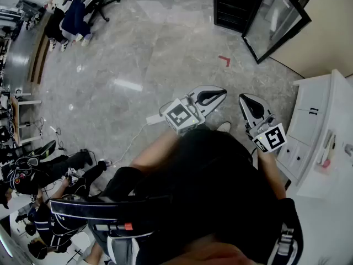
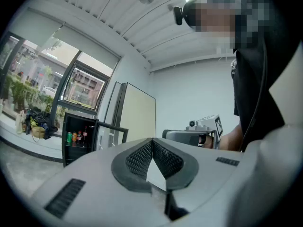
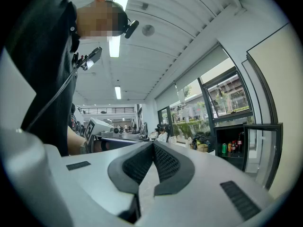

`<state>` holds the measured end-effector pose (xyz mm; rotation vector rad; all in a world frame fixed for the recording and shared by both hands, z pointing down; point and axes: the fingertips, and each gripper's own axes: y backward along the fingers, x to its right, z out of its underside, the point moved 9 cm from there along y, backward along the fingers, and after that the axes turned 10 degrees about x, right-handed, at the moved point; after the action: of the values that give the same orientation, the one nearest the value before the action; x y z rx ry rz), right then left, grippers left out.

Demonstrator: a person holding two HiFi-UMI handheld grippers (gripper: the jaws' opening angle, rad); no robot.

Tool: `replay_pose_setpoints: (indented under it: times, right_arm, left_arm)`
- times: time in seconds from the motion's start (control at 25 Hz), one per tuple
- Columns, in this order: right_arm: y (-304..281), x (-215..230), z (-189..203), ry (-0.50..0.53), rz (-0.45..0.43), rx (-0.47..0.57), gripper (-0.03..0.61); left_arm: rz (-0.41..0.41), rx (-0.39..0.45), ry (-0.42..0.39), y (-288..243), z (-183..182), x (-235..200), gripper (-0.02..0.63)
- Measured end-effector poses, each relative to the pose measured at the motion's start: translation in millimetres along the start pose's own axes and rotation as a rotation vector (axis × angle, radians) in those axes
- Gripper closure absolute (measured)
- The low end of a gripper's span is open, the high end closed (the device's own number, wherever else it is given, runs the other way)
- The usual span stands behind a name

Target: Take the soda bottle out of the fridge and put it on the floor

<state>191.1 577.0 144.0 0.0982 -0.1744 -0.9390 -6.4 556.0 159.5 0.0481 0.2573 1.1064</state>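
Grey stone floor (image 1: 138, 65) spreads out below me, and the black fridge (image 1: 229, 4) stands at its far edge with its glass door (image 1: 276, 18) swung wide. My left tool (image 2: 152, 141) has its ribbed pads pressed together at the tips with nothing between them. The right tool (image 3: 153, 144) is the same, jaws together and empty. I hold both side by side in front of my chest, well apart from the fridge, with a red mark (image 1: 224, 61) on the floor in between. Past the left tool I can make out the soda bottle (image 2: 85, 135), dark with a red band, upright on a shelf inside the fridge next to a few cans (image 2: 72, 137). It is too small for me to tell more. A white cabinet (image 1: 311, 131) stands just beside my right tool.
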Motion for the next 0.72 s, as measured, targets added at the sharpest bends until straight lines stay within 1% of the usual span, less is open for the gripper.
replay_pose_setpoints:
  times: [0.24, 0.36, 0.56, 0.72]
  right_arm:
    - [-13, -11, 6, 0.002, -0.002, -0.005, 0.574]
    - [-18, -20, 10, 0.007, -0.009, -0.021, 0.574]
    - [-30, -26, 15, -0.019, 0.007, -0.018, 0.574]
    - [-43, -32, 21, -0.014, -0.012, -0.013, 0.574]
  left_arm:
    - [0.012, -0.004, -0.028, 13, -4, -6, 0.611]
    - [0.012, -0.004, -0.023, 23, -4, -5, 0.611]
    - [0.001, -0.011, -0.019, 39, -5, -12, 0.609]
    - [-0.006, -0.003, -0.019, 50, -8, -22, 0.609]
